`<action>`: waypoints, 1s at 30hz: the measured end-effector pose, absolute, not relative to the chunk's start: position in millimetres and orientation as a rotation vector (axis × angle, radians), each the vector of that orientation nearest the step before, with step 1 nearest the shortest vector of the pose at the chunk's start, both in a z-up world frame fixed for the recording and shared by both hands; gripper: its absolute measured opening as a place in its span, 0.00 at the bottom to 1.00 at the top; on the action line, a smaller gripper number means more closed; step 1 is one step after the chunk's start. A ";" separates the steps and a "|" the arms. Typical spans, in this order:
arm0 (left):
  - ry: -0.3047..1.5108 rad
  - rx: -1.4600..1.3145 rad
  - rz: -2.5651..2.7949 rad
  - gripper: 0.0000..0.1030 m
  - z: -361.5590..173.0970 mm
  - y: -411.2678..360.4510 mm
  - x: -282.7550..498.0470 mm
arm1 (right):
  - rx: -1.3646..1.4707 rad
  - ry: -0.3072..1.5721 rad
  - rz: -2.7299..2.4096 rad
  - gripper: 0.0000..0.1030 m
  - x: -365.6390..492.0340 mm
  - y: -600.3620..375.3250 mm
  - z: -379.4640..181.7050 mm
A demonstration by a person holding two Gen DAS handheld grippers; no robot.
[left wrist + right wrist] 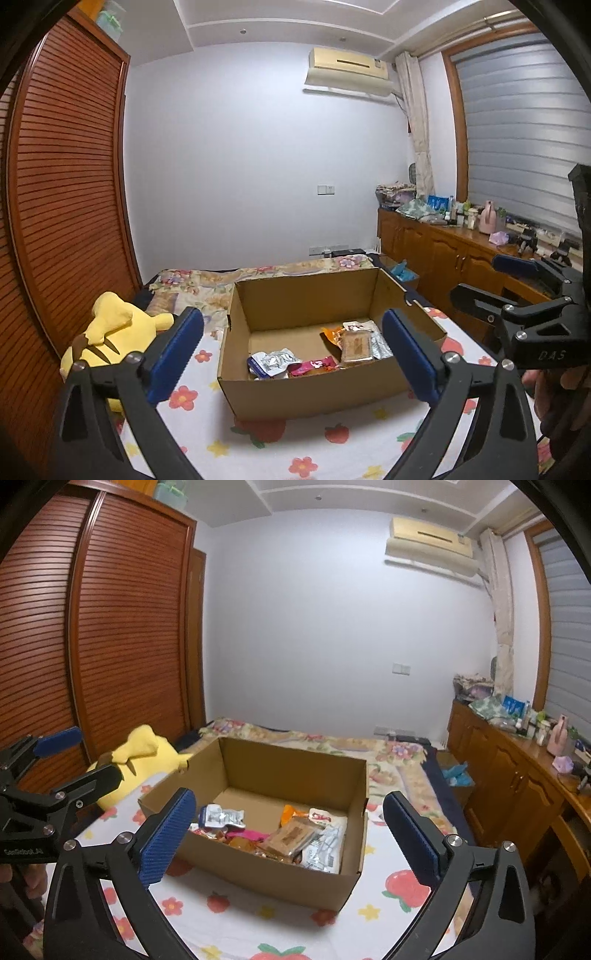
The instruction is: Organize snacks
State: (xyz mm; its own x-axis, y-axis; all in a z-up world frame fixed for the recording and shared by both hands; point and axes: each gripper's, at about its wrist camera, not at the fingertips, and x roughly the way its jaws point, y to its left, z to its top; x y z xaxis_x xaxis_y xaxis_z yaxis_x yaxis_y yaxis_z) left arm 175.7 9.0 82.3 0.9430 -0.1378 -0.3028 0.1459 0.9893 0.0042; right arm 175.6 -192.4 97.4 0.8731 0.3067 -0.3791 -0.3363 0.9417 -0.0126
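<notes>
An open cardboard box [314,391] [258,877] sits on the bed. Inside lie several snack packs: a white pack [273,362] [221,816], a pink pack [317,365] [247,835], a clear pack of brown biscuits [356,345] [291,836], an orange pack [332,334] [290,809] and a silver-white bag [327,849]. My left gripper [291,354] is open and empty, held above the box's near side. My right gripper [288,834] is open and empty, also above the box. Each gripper shows in the other's view, the right [476,280] and the left [88,755].
The bed sheet [295,443] has fruit and flower prints. A yellow plush toy [110,332] [147,757] lies left of the box by the wooden wardrobe [62,184]. A wooden cabinet [443,254] with clutter runs along the right wall.
</notes>
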 end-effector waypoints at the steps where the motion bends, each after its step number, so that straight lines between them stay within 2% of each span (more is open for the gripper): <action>1: 0.305 0.027 -0.143 0.95 82.0 9.7 172.8 | -0.076 0.380 0.330 1.00 172.3 -192.6 97.1; 30: 0.378 0.037 -0.081 0.97 47.0 17.4 106.9 | -0.024 0.402 0.320 1.00 96.4 -203.3 65.6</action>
